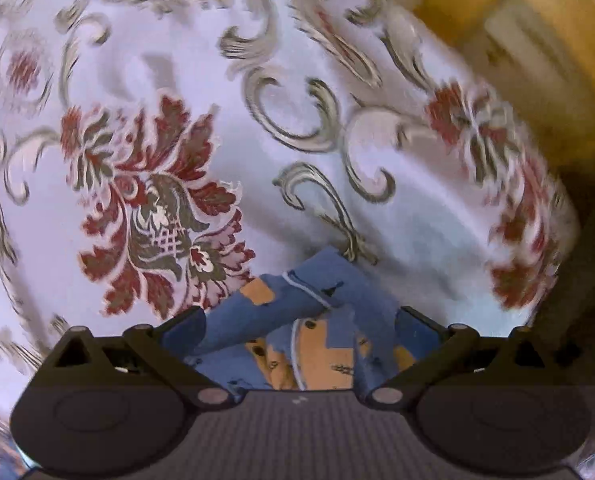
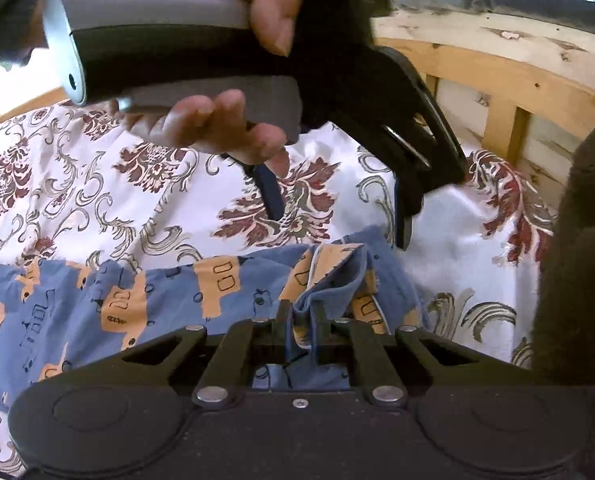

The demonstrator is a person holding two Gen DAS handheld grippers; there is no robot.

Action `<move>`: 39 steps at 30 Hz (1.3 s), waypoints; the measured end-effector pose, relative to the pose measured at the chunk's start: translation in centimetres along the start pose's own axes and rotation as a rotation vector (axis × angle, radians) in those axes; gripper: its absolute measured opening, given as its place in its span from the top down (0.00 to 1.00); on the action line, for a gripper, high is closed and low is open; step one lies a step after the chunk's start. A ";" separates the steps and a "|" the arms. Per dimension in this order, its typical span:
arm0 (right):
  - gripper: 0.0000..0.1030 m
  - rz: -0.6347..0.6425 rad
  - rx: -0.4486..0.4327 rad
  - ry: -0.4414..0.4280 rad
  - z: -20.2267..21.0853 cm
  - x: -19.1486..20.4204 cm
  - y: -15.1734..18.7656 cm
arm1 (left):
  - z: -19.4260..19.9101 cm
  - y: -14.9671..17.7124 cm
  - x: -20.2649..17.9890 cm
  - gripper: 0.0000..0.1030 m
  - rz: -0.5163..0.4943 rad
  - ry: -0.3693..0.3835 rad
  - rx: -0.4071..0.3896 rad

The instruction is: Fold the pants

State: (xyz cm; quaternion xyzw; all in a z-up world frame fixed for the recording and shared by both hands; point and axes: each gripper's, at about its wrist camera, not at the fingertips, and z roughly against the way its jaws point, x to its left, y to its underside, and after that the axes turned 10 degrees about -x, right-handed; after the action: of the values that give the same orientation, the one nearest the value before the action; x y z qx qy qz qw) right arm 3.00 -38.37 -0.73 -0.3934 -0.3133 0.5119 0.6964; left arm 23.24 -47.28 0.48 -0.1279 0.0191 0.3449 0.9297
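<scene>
The blue pants (image 2: 109, 304) with orange print lie on a bed, over a white bedspread (image 2: 97, 200) patterned with red and grey flowers. In the right wrist view the garment's long axis runs from 9 o'clock across to just right of centre, so nearly all of the loose cloth lies to the left of the right gripper (image 2: 300, 320). That gripper is clenched on a bunched fold at the garment's right end; a ridge of cloth stands up between its narrow jaws.

The left gripper (image 1: 297, 320) is released, jaws spread wide, with a crumpled blue and orange end of the pants directly beneath and between them. The cloth reaches up toward 12 o'clock from the jaws in the left wrist view. Whether the fingers touch the fabric I cannot tell. Seen from the right wrist camera, this same tool comes down from 12 o'clock, held by a hand (image 2: 217, 120), its tips just above the pants edge at about 1 o'clock from the right gripper.

So both grippers sit close together at one end of the garment, and the length to be folded stretches away toward 9 o'clock. I judge the left gripper needs to close on its edge next, so that the end can be carried along the long axis.

A wooden bed frame (image 2: 497, 80) rises past the bedspread at 2 o'clock.
</scene>
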 end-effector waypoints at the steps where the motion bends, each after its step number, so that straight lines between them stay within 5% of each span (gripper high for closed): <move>1: 0.91 0.000 0.002 -0.004 -0.1 0.0 0.0 | 0.0 0.0 -0.7 0.03 -0.056 -0.016 0.003; 10: 0.91 0.003 0.013 -0.015 -0.4 0.2 0.1 | -1.3 1.2 -7.9 0.02 -0.540 -0.174 0.010; 12: 0.91 0.005 0.014 -0.018 -0.4 0.3 0.1 | -2.0 2.3 -9.5 0.08 -0.638 -0.225 0.005; 15: 0.91 0.004 0.015 -0.021 -0.4 0.3 0.2 | -3.6 2.9 -10.8 0.30 -0.726 -0.302 0.063; 17: 0.91 0.002 0.014 -0.021 -0.3 0.3 0.2 | -4.2 3.0 -11.0 0.63 -0.724 -0.349 0.087; 19: 0.91 -0.004 0.013 -0.020 -0.3 0.1 0.2 | -4.5 3.5 -10.2 0.79 -0.649 -0.315 0.100; 23: 0.93 -0.042 -0.012 0.000 0.2 -0.5 0.1 | -2.2 3.0 -8.1 0.89 -0.431 -0.273 0.032; 33: 0.93 -0.369 -0.025 0.119 0.6 -6.2 0.4 | 0.9 2.3 -2.2 0.91 0.195 -0.074 -0.211; 39: 0.93 -0.444 0.006 0.168 -0.3 -7.5 0.8 | -1.6 2.8 -1.7 0.90 0.307 -0.026 -0.293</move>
State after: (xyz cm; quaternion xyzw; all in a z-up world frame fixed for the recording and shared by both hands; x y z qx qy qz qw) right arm 0.82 -45.54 -1.81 -0.3541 -0.3315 0.3122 0.8168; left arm 20.24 -46.74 -1.44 -0.2527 -0.0239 0.4833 0.8379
